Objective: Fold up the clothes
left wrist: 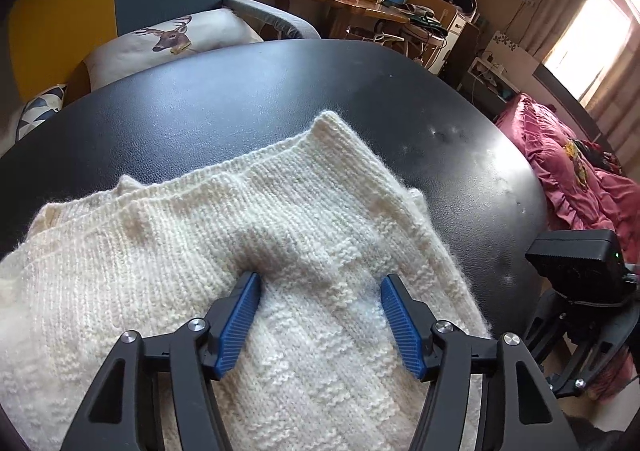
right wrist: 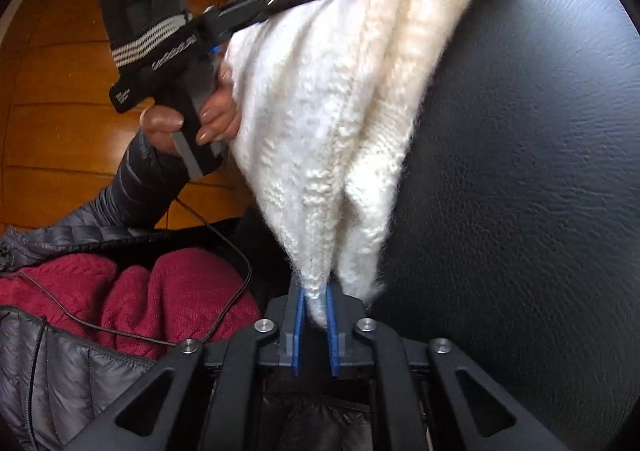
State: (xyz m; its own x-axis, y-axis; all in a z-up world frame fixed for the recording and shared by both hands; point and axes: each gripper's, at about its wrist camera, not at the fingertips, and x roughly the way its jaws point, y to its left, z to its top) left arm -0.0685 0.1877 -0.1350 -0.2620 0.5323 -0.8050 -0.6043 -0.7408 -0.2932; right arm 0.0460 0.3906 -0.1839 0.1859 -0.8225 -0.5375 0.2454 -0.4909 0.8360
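Lying between the spread left tongs point(left wrist: 318, 283), the sweater point(left wrist: 248, 235) corner is pinched by the right tongs point(right wrist: 316, 297).

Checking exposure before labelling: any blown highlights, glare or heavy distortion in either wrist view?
Left wrist: window blown out, soft glare on the black table, strong fisheye curve at the table edge, dark corners. Right wrist: cream knit sweater near clipping where lit, its fuzz soft close to the right gripper; wooden floor bows along the lens edge.
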